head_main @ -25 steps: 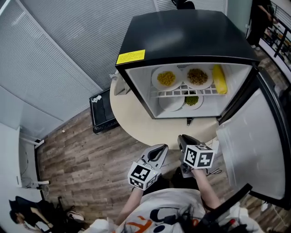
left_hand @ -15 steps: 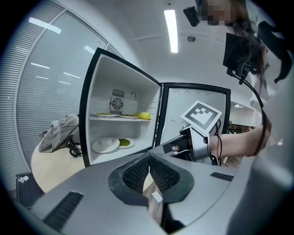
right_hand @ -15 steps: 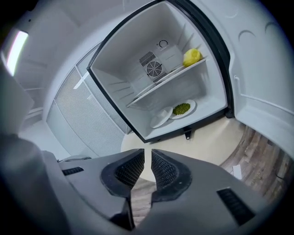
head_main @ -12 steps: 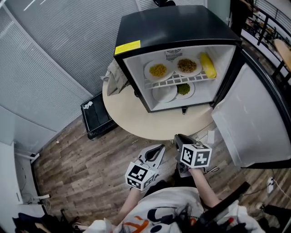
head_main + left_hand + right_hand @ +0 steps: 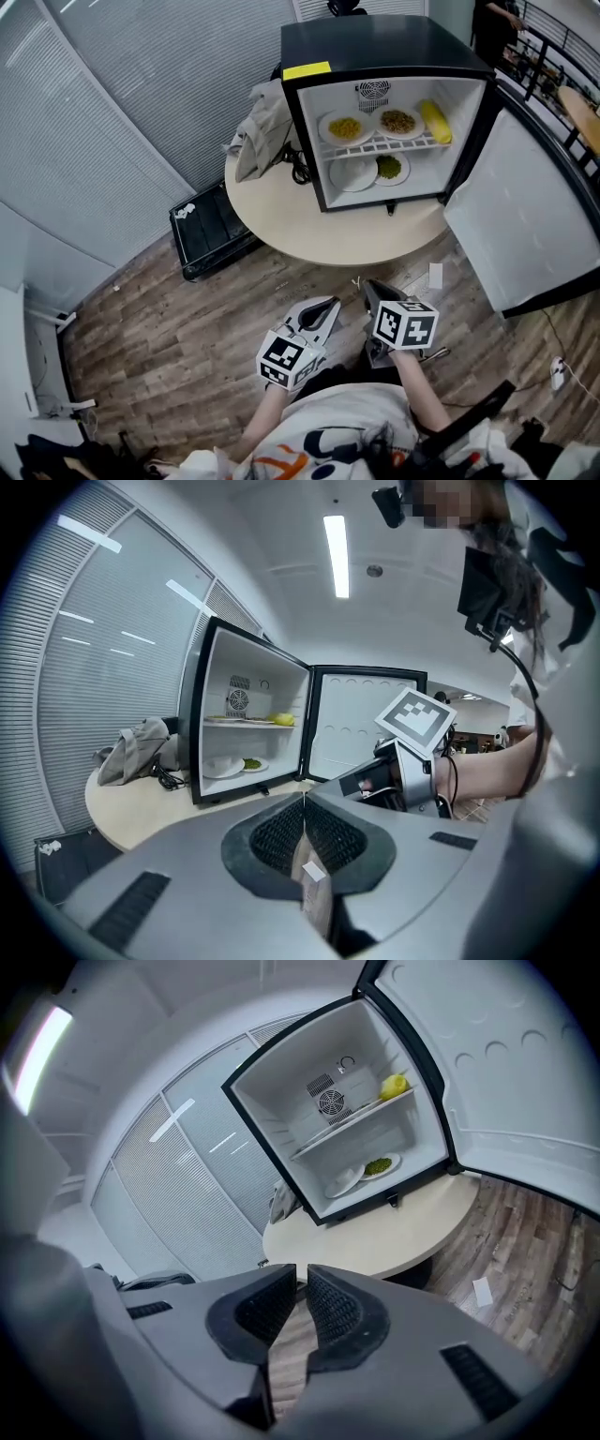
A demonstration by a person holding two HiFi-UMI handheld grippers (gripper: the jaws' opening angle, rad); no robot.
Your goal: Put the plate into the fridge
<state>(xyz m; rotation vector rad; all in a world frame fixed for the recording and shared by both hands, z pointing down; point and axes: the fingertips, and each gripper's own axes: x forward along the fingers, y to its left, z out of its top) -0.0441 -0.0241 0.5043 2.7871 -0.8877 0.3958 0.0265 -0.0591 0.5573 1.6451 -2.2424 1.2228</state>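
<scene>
Head view: found left gripper (image 5: 334, 303) clenched empty, right gripper (image 5: 371, 284) just closing on nothing. Plates (image 5: 345, 128) shelved; recommend pushing fridge door (image 5: 516, 216) flat, slowly.

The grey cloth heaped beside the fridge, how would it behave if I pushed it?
The grey cloth lies in slumped folds, so it is probably floppy and would bunch rather than slide whole. The black cable coiled beside it might get dragged along.

Bare tabletop (image 5: 281, 220) before the wide-open fridge (image 5: 375, 47)
</scene>
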